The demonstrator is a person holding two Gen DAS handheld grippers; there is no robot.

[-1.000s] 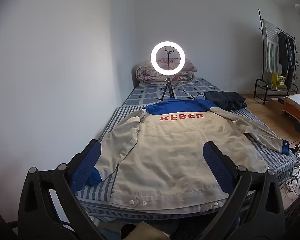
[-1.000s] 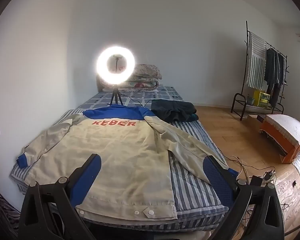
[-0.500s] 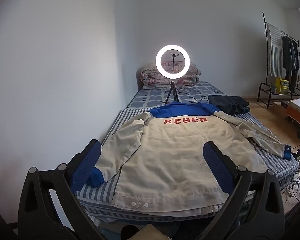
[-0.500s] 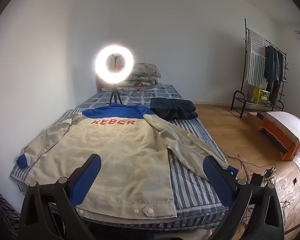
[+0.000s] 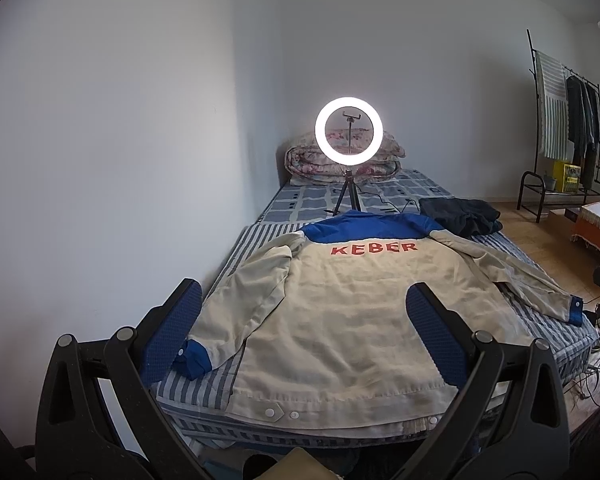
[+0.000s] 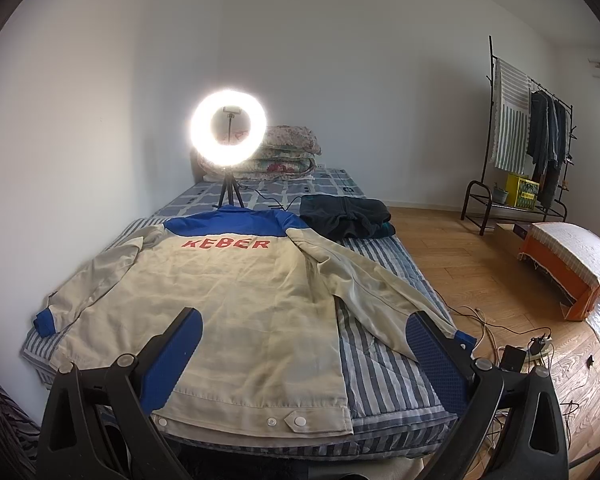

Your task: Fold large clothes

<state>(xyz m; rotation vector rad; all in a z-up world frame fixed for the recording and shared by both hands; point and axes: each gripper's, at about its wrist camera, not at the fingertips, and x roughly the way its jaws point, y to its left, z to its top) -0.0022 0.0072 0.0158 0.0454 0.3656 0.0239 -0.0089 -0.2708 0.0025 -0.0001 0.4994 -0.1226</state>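
A beige jacket (image 5: 340,312) (image 6: 228,300) with a blue yoke and red letters KEBER lies flat, back up, on the striped bed (image 5: 500,248) (image 6: 384,356), both sleeves spread out. Its hem with snaps runs along the near bed edge. My left gripper (image 5: 302,320) is open, held in the air before the hem, its blue pads framing the jacket's body. My right gripper (image 6: 304,344) is open too, above the hem's right part, with the right sleeve's blue cuff (image 6: 466,338) just past its right finger. Neither touches the cloth.
A lit ring light on a tripod (image 5: 349,132) (image 6: 228,132) stands behind the collar, with folded quilts (image 5: 380,160) at the headboard. Dark folded clothes (image 5: 460,216) (image 6: 348,216) lie beside the right shoulder. Cables and a power strip (image 6: 536,344) litter the wooden floor; a clothes rack (image 6: 528,140) stands far right.
Both views have shifted a little; the left gripper's view has swung slightly left, so the jacket sits further right in it. The jacket has not moved and both grippers stay open.
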